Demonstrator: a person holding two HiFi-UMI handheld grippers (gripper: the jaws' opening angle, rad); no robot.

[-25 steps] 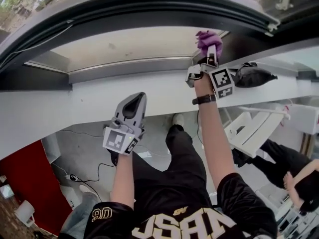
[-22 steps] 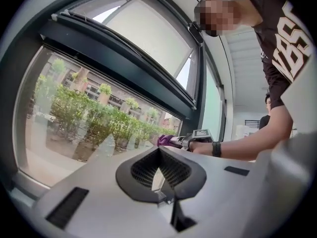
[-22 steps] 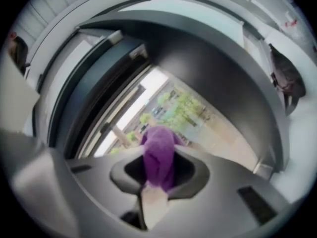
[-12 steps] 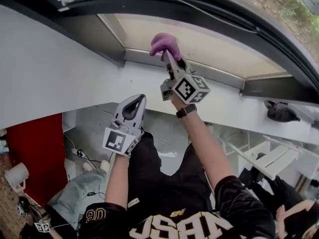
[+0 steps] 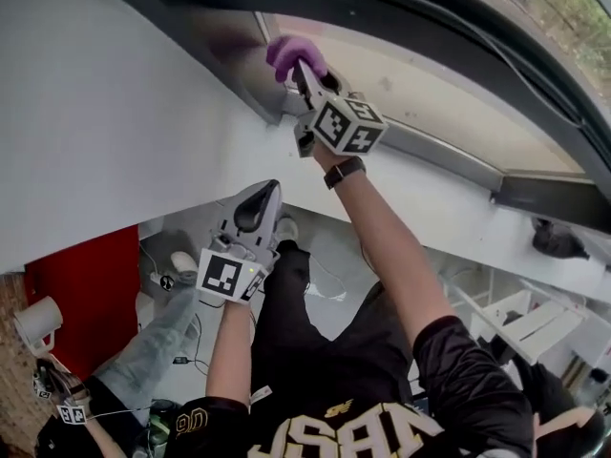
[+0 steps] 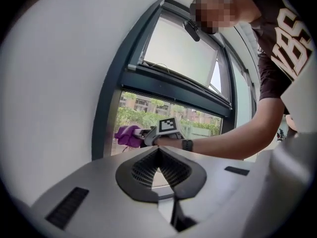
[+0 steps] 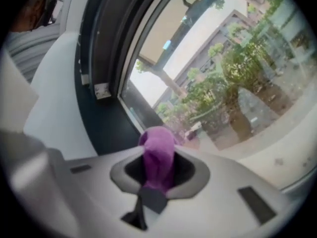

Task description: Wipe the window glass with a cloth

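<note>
Wiping judged in hand: cloth (image 5: 289, 53) is pinched by right gripper (image 5: 304, 72) at the window glass (image 5: 430, 84) beside the dark frame (image 5: 224, 36), left gripper (image 5: 256, 197) is held low with jaws together, empty; steady pressure along the pane is needed next

The person wears a black short-sleeved shirt (image 5: 463, 370) with pale lettering and a black wristwatch (image 5: 344, 172).
</note>
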